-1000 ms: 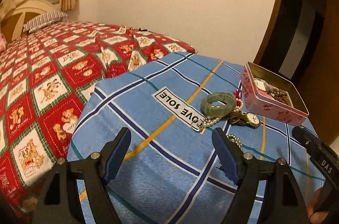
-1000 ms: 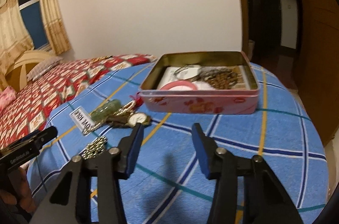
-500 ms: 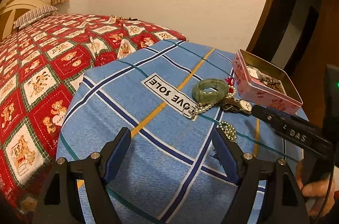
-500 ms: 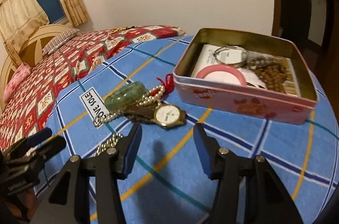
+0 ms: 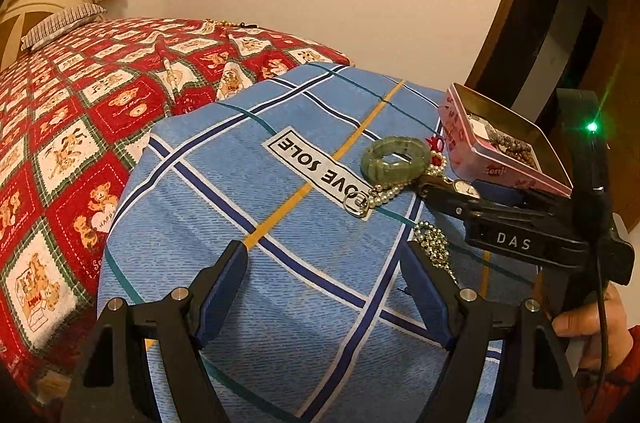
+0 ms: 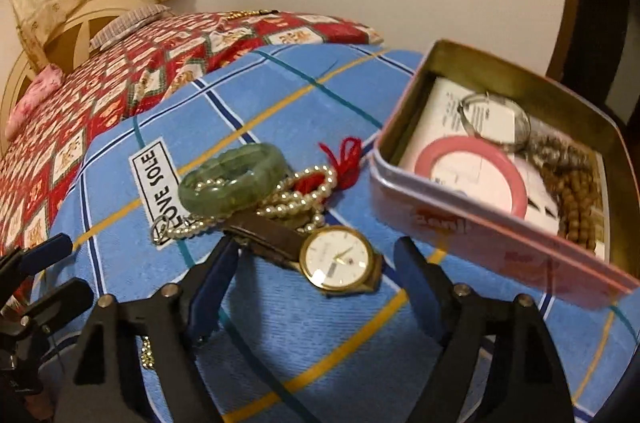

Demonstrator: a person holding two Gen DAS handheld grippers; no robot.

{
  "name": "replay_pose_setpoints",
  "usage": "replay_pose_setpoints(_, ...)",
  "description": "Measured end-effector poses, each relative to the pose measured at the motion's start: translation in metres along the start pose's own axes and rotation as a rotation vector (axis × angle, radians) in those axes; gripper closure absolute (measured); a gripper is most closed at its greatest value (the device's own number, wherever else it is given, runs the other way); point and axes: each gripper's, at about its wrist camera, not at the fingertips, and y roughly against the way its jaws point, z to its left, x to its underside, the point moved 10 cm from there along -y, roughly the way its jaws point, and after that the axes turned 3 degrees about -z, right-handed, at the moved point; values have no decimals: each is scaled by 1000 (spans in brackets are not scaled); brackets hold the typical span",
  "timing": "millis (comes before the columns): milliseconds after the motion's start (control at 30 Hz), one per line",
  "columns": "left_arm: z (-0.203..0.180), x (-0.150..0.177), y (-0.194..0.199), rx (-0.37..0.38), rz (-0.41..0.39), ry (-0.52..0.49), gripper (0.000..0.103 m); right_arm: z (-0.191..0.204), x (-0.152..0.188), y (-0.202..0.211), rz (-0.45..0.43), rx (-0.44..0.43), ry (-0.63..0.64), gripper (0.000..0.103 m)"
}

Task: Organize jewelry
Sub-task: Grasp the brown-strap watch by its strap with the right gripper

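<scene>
A gold watch [image 6: 338, 259] with a brown strap lies on the blue plaid cloth [image 6: 280, 343]. It sits between the fingertips of my right gripper [image 6: 316, 261], whose jaws are opening, and the pads do not press on it. Behind it lie a green jade bangle [image 6: 232, 179], a pearl strand [image 6: 298, 195] and a red tassel [image 6: 344, 155]. A pink tin [image 6: 480, 235] at the right holds a pink bangle [image 6: 472, 147], a silver bangle and wooden beads. My left gripper [image 5: 324, 255] hangs open over bare cloth, with a bead chain [image 5: 432, 243] by its right finger.
A bed with a red bear-print quilt [image 5: 80, 111] and a striped pillow lies to the left of the cloth-covered surface. A beaded strand [image 5: 224, 22] rests on the quilt's far edge. A dark wooden door frame [image 5: 520, 3] stands behind the tin.
My right gripper has come in low toward the jewelry pile and its jaws have widened, so the watch now lies between its fingertips. My left gripper has stayed open and nearly still.
</scene>
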Motion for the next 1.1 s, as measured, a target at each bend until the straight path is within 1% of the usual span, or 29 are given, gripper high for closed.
replay_pose_setpoints(100, 1, 0, 0, -5, 1, -1, 24, -1, 2, 2, 3, 35, 28, 39)
replay_pose_setpoints(133, 1, 0, 0, -6, 2, -1, 24, -1, 4, 3, 4, 43, 35, 50)
replay_pose_setpoints(167, 1, 0, 0, -7, 2, -2, 24, -2, 5, 5, 3, 55, 39, 55)
replay_pose_setpoints(233, 0, 0, 1, -8, 1, -7, 24, -4, 11, 12, -2, 45, 22, 59)
replay_pose_setpoints(400, -6, 0, 0, -2, 4, -37, 24, -10, 24, 30, -29, -9, -95, 60)
replay_pose_setpoints(500, -13, 0, 1, 14, -3, -65, 24, -20, 31, 48, -74, -25, -173, 61)
replay_pose_setpoints(533, -17, 0, 1, 20, -2, -82, 24, -26, 32, 57, -102, -24, -198, 62)
replay_pose_setpoints(567, -20, 0, 1, 25, 0, -93, 24, -28, 32, 63, -120, -22, -214, 65)
replay_pose_setpoints(600, -23, 0, 0, 30, 3, -105, 24, -31, 33, 69, -141, -22, -232, 73)
replay_pose_setpoints(633, -27, 1, -1, 38, 8, -118, 24, -34, 33, 75, -161, -29, -250, 84)
replay_pose_setpoints(667, -30, 1, -2, 42, 11, -128, 24, -37, 33, 78, -179, -21, -263, 86)
replay_pose_setpoints(733, -36, 2, -4, 52, 21, -132, 24, -41, 34, 82, -195, 24, -257, 87)
replay_pose_setpoints(900, -43, 5, -7, 65, 35, -134, 24, -45, 37, 84, -189, 5, -287, 87)
replay_pose_setpoints(1000, -47, 6, -7, 68, 38, -147, 24, -47, 41, 88, -176, -21, -301, 82)
replay_pose_setpoints(1033, -47, 7, -8, 72, 42, -146, 24, -48, 42, 87, -162, -31, -310, 68)
replay_pose_setpoints(1067, -48, 7, -9, 77, 47, -143, 24, -48, 43, 86, -155, -39, -314, 57)
replay_pose_setpoints(1100, -48, 7, -10, 82, 52, -138, 24, -48, 43, 86, -152, -45, -316, 30)
